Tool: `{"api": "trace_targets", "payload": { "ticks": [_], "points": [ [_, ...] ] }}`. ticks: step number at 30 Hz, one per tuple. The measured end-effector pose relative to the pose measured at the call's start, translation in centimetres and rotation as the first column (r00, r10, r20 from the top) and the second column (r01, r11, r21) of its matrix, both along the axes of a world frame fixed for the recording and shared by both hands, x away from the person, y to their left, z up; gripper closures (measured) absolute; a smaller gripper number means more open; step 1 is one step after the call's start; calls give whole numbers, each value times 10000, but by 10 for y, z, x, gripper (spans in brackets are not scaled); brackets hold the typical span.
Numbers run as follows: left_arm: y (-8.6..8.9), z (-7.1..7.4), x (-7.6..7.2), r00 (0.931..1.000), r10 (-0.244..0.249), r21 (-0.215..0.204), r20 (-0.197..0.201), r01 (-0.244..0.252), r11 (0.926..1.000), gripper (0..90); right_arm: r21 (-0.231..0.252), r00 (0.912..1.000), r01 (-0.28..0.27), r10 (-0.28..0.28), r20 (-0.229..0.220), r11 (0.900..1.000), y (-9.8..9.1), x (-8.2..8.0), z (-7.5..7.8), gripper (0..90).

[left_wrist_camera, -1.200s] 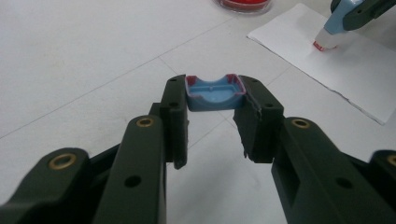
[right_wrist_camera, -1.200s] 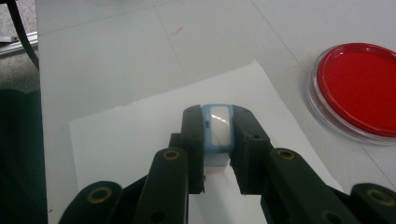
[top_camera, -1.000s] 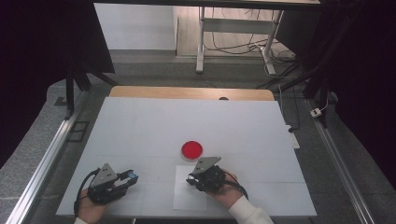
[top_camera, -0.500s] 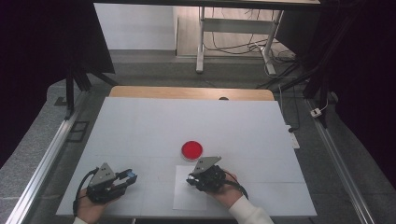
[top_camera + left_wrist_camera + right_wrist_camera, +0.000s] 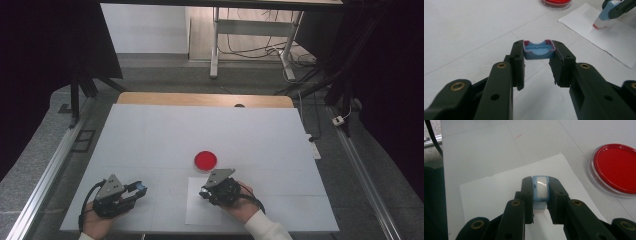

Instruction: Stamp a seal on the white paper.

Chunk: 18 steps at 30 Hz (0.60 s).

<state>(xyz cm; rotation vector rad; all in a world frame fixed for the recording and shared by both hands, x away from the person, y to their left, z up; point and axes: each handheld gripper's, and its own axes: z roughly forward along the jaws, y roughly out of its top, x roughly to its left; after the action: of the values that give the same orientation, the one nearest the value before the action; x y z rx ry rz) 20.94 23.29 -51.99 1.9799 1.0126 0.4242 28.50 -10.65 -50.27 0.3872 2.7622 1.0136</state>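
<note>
White surface, dark room behind. Right claw is clamped on a blue stamp, its red tip pressed on the paper sheet. Left claw pinches the stamp's blue cap. Red ink dish sits just beyond the paper. Cap looks off and stamping underway; recapping left. Nothing visibly moved since the earlier frames.

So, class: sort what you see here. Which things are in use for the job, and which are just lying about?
In use:
- left gripper, shut on the blue cap
- right gripper, shut on the blue stamp
- white paper under the stamp
- red ink dish

Lying about:
- cables and metal frame beyond the table
</note>
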Motion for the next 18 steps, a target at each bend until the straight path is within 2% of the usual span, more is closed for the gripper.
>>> {"api": "trace_targets", "payload": {
  "ticks": [9, 12, 18],
  "points": [
    [1, 0, -1, 9999, 113, 46, 29, -113, 9999, 649, 298, 9999, 16, -13, -114, 9996, -2, 1, -1, 752],
    [1, 0, -1, 9999, 140, 47, 23, -140, 9999, 649, 443, 10000, -52, 53, -29, 9990, -3, 1, -2, 752],
    [1, 0, 0, 9999, 147, 72, 17, -147, 9999, 648, 488, 10000, -52, 54, -29, 9988, -4, 1, 0, 751]
  ]
}}
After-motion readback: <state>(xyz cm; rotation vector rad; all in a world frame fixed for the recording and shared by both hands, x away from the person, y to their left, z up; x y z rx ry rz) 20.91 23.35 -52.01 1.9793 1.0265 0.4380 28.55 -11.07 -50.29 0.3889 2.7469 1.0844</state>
